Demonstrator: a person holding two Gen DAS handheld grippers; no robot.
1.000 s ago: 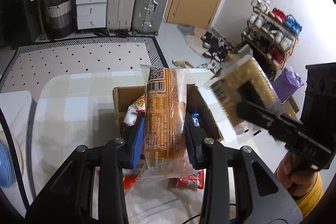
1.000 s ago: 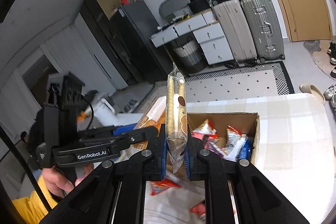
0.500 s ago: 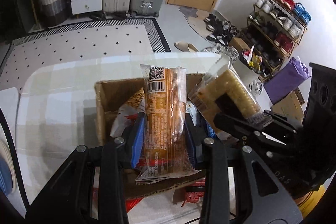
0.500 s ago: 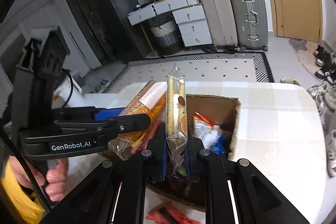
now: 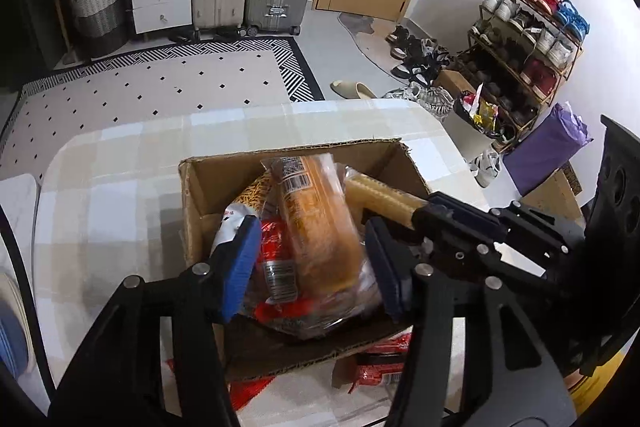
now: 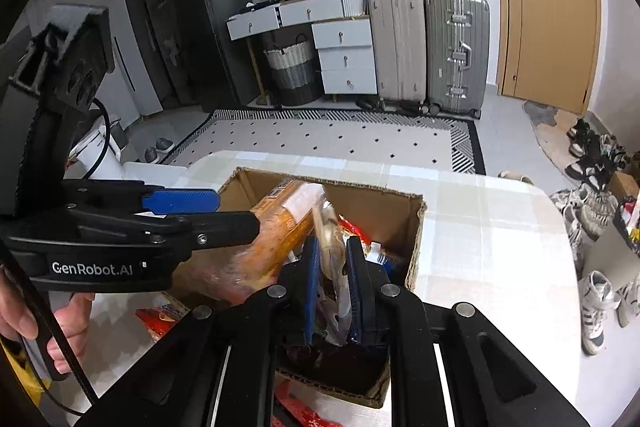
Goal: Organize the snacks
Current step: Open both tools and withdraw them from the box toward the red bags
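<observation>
A cardboard box point(image 5: 200, 203) point(image 6: 412, 227) holding several snack packets stands on the checked table point(image 5: 120, 163). My left gripper point(image 5: 312, 259) is open over the box; the orange packet point(image 5: 316, 223) point(image 6: 280, 231) lies loose between its blue pads, blurred, tilted into the box. My right gripper point(image 6: 334, 283) is shut on a clear wafer-roll packet point(image 6: 332, 239), lowered into the box; this packet also shows in the left wrist view point(image 5: 380, 197).
Red snack packets point(image 5: 380, 363) point(image 6: 160, 319) lie on the table in front of the box. Beyond the table are a patterned rug point(image 5: 160, 87), suitcases point(image 6: 424, 43), drawers point(image 6: 344, 55) and a shoe rack point(image 5: 528, 43).
Both grippers moved down into the box. My left gripper opened and let go of the orange packet, which dropped into the box. My right gripper stays shut on the wafer-roll packet.
</observation>
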